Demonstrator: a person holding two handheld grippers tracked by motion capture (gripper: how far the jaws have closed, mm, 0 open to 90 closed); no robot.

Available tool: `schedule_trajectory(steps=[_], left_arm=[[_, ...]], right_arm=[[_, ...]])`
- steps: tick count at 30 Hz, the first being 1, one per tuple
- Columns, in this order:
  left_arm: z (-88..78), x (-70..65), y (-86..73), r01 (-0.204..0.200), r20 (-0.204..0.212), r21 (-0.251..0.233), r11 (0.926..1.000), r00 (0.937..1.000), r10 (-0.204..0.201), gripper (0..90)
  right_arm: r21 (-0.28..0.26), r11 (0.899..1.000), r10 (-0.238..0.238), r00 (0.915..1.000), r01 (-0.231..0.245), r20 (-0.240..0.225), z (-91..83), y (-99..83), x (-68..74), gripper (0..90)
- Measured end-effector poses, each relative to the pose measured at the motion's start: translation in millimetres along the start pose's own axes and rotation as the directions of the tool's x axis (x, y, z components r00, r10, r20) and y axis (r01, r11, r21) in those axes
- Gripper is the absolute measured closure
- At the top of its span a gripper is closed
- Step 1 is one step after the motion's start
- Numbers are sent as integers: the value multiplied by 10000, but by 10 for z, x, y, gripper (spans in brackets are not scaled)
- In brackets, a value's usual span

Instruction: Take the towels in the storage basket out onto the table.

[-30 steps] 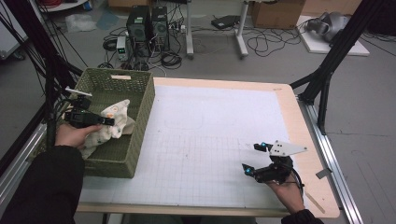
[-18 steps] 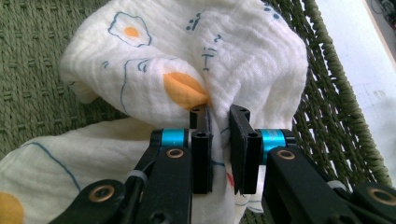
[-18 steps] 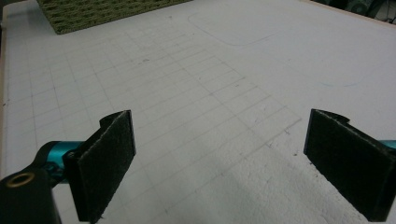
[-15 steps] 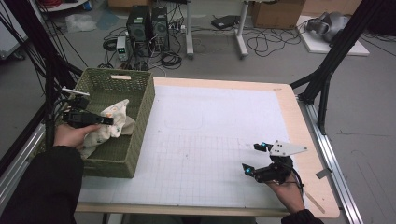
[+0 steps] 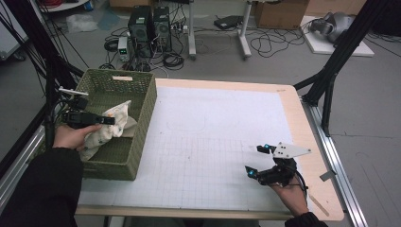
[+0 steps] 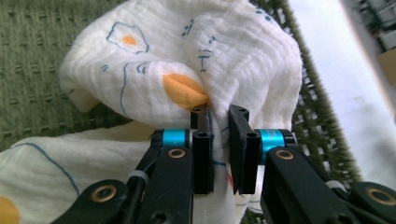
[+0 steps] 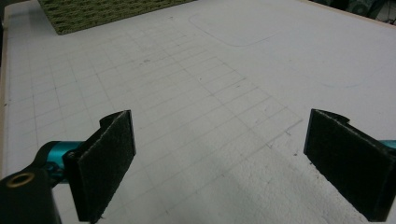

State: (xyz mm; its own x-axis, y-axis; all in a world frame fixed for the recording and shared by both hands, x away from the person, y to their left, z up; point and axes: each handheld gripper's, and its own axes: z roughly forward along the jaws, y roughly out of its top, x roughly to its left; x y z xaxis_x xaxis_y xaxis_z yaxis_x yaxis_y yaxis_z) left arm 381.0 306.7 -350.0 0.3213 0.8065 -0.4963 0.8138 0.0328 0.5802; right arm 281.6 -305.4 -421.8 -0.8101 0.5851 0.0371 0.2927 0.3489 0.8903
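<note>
In the high view, the left claw (image 5: pixel 90 118) is held over the near part of a green woven basket (image 5: pixel 144 123) that stands at the left edge of the table (image 5: pixel 293 109), and its tip is on a white printed cloth (image 5: pixel 116 125) that lies bunched inside the basket against the right wall. The right claw (image 5: pixel 257 161) rests low over the white gridded mat (image 5: pixel 203 142) near the table's front right corner, well apart from the basket, with its jaws spread. In the left gripper view, the left claw (image 6: pixel 219 140) has its two black jaws drawn close together on a fold of the cloth (image 6: pixel 187 60), which is white with blue outlines and orange spots; the fabric is pinched between the pads and bulges above them, with the basket weave (image 6: pixel 42 56) behind it. In the right gripper view, the right claw (image 7: pixel 219 163) stands wide apart with nothing between the pads, above the bare mat (image 7: pixel 196 84), and a corner of the basket (image 7: pixel 93 14) shows at the top.
</note>
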Motion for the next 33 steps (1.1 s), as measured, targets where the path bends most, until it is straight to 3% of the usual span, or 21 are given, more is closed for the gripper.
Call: schedule_trajectory(steps=[13, 16, 23, 33], left_arm=[[-85, -6, 16, 443, 691, -634, 9970, 9968, -399, 806], [-109, -24, 24, 576, 1066, -879, 9945, 9931, -481, 806], [-122, -42, 36, 799, 1476, -1168, 9899, 9871, -623, 806], [-108, -137, 57, 968, 2268, -1405, 9853, 9719, -632, 807]], right_arm=[[4, 10000, 7, 10000, -7, -1, 0, -1, -2, 82], [51, 10000, 58, 10000, -58, -30, 3, -2, -1, 82], [32, 10000, -6, 10000, 6, -30, 10, -2, -1, 81], [119, 9999, 34, 10000, -34, -15, 15, -2, -2, 82]])
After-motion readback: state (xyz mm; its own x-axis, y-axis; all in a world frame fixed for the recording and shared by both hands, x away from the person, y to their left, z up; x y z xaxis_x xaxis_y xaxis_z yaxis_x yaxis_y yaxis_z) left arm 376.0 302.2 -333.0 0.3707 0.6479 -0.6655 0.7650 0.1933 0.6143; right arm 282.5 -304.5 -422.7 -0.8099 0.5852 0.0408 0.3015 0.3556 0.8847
